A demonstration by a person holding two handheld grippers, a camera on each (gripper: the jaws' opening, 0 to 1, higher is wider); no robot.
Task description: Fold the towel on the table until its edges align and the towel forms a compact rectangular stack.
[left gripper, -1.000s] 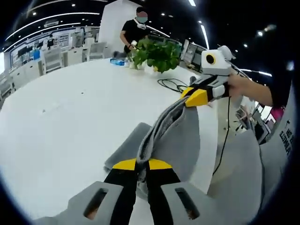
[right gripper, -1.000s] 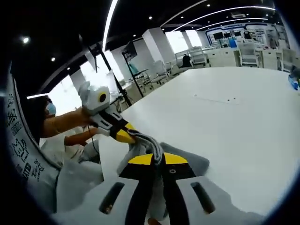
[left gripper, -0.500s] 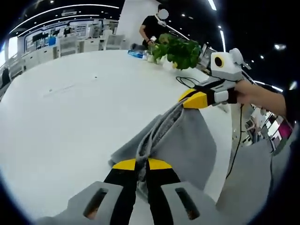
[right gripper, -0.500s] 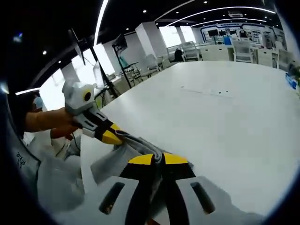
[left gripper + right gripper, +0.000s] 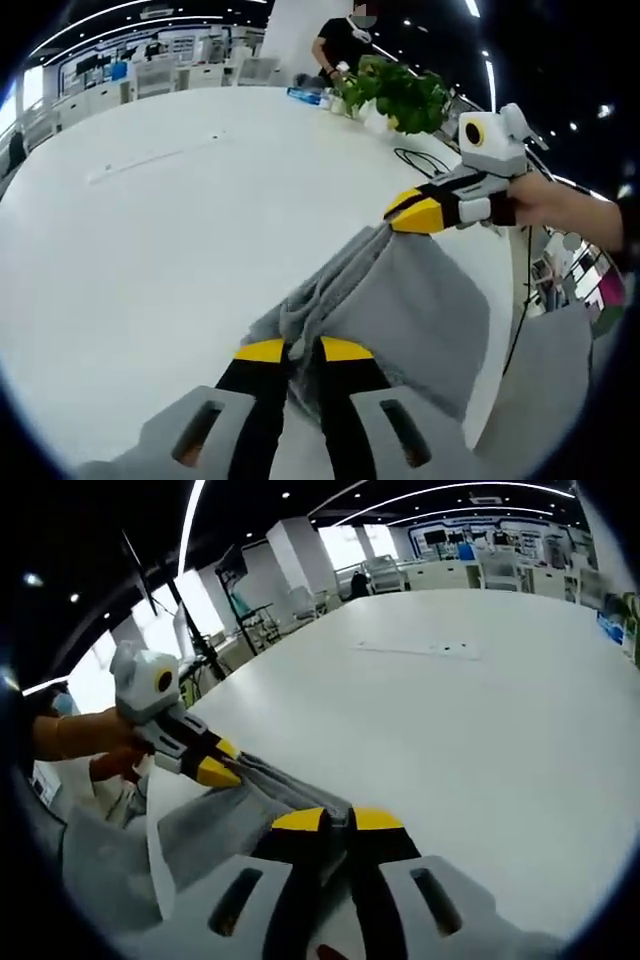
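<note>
With both tongs clamped on grey cloth, the fold looks to be mid-carry and far from a tidy stack. The left gripper (image 5: 290,349) pinches a bunched corner of the towel (image 5: 420,310), its jaws shut on it; the right gripper (image 5: 337,819) holds the neighbouring corner the same way — the edge sags between them. Beyond, the towel's remainder drapes over the white table (image 5: 150,230); aligning edges and further folds remain.

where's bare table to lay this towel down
Bare white table runs wide ahead of the grey towel, out to the plant and cable at the far edge. It is crowded near the edge, where the left tool and right tool pinch the towel.
</note>
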